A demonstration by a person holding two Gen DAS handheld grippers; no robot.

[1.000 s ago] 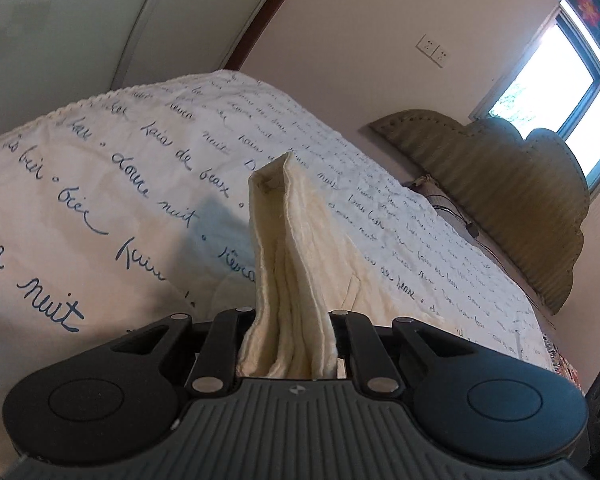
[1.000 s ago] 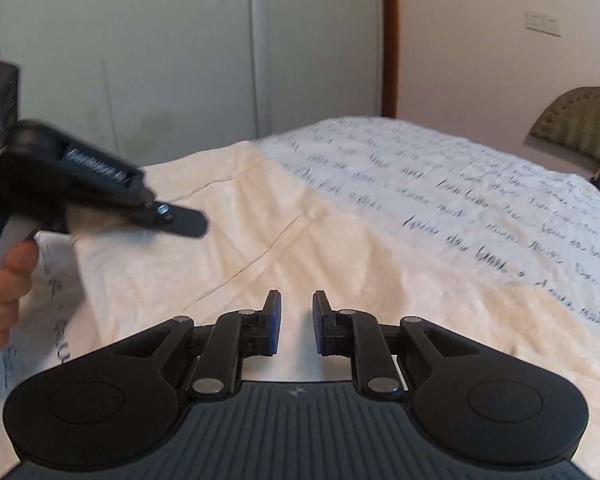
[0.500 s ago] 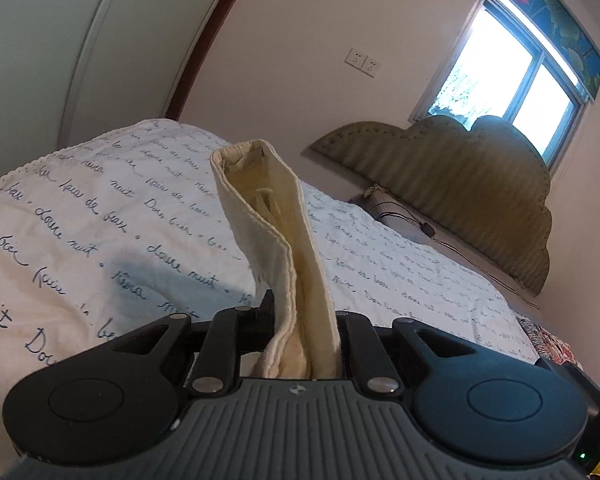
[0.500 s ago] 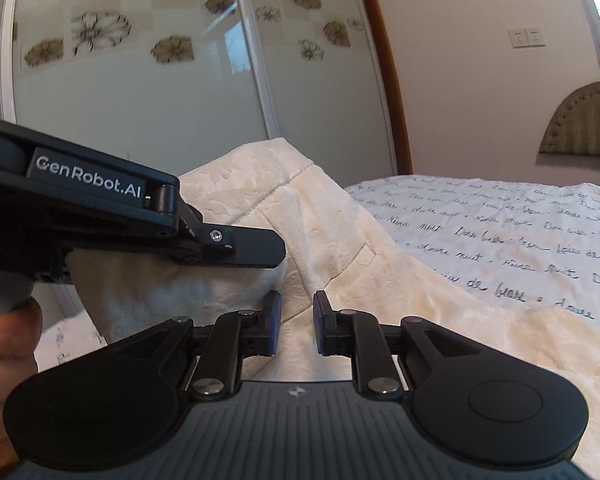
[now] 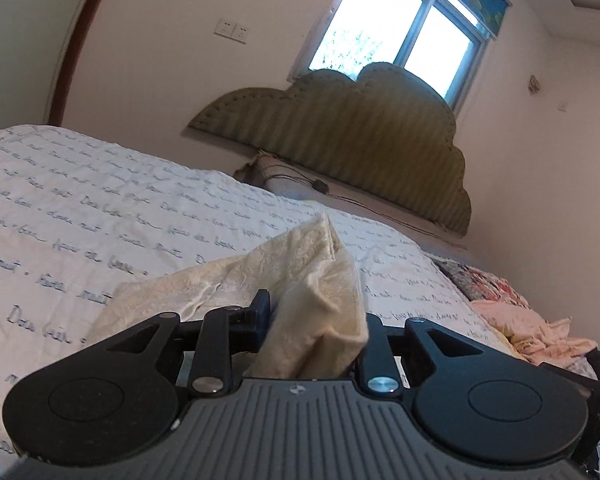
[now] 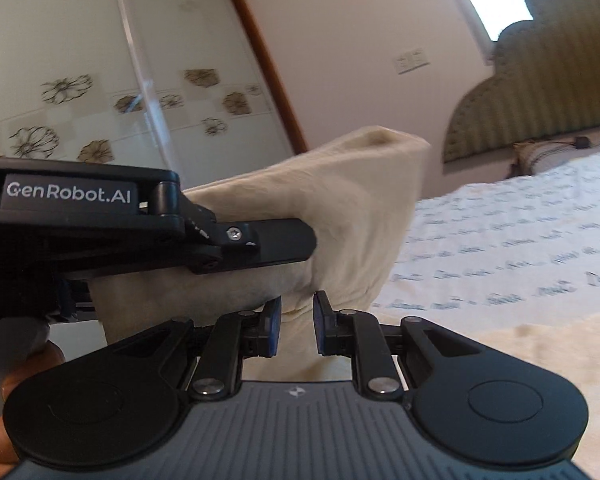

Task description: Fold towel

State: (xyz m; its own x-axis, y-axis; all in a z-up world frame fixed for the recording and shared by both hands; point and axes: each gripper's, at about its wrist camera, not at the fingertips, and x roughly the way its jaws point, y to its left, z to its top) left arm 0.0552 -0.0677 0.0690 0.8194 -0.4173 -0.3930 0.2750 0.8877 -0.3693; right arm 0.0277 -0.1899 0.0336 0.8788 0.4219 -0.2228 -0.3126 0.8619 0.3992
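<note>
Folding step in progress: left tongs (image 5: 312, 316), jaws opening around a bunched towel (image 5: 316, 280) fold carried above the bed (image 5: 100, 208), right tongs (image 6: 296, 320) slightly apart and empty just below it; next, lay the fold flat and square.

The bed (image 5: 100, 208) wore a white cover with blue script; a cream towel (image 6: 540, 360) lay partly on it.
</note>
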